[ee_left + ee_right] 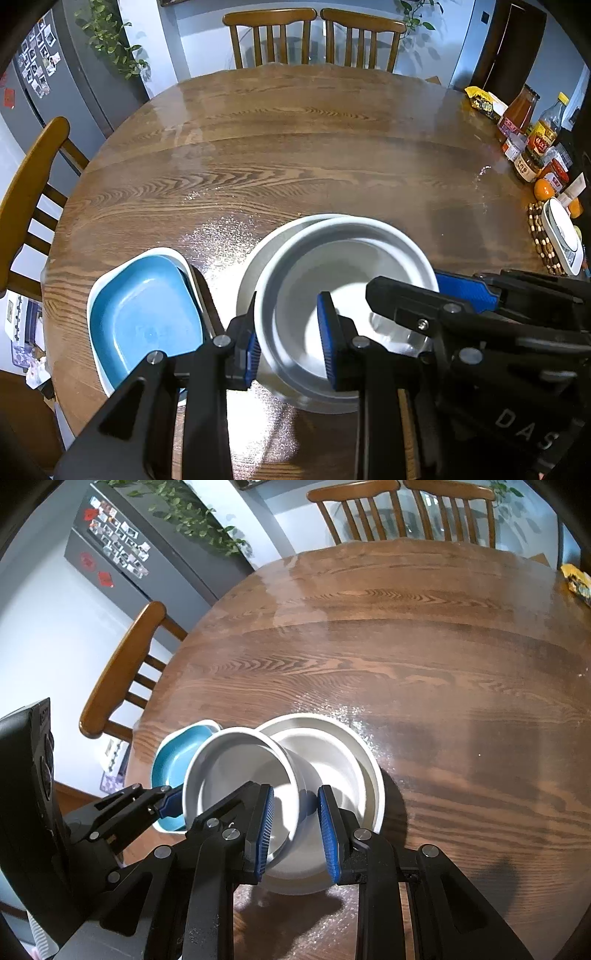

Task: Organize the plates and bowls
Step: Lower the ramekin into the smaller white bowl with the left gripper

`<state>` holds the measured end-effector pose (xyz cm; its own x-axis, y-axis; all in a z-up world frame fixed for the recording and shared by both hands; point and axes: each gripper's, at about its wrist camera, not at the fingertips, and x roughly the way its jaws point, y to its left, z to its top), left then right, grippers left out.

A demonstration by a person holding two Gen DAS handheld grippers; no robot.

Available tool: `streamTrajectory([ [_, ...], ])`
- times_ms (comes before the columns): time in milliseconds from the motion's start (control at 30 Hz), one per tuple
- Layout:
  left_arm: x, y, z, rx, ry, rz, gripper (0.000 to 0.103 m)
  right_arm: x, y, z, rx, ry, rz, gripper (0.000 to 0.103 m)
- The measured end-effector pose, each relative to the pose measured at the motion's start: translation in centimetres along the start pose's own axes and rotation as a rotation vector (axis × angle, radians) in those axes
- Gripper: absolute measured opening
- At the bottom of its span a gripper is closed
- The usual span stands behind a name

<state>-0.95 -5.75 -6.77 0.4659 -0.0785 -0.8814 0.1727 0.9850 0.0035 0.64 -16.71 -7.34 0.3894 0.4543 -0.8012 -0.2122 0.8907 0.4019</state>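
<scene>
bowl [325, 266] in wider bowl [354, 746] on table [295, 147], square dishes [140, 310] just left, jars [532, 147] far rt

Your two wrist cameras looked steeply down, close over the round wooden table [295, 147]; both caught the white ceramic bowl [343, 266] [236, 760].

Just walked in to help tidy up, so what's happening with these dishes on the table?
A person holds a two-finger gripper in each hand, and both are clamped on one white round bowl: the left gripper on its left rim, the right gripper on its right wall. The white round bowl sits tilted over a second white bowl on the wooden table. A blue rectangular dish rests beside them.
</scene>
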Motion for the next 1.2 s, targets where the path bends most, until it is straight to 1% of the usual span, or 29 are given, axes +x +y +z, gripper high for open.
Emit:
streamTrajectory([
  [800, 2.1, -0.7, 0.4, 0.018, 0.046, -0.013, 0.024, 1.3, -1.4, -0.2, 0.063, 0.029, 0.002, 0.028],
  [1200, 2.5, -0.9, 0.3, 0.028, 0.059, -0.010, 0.024, 1.7, -1.4, -0.3, 0.067, 0.038, -0.007, 0.028],
])
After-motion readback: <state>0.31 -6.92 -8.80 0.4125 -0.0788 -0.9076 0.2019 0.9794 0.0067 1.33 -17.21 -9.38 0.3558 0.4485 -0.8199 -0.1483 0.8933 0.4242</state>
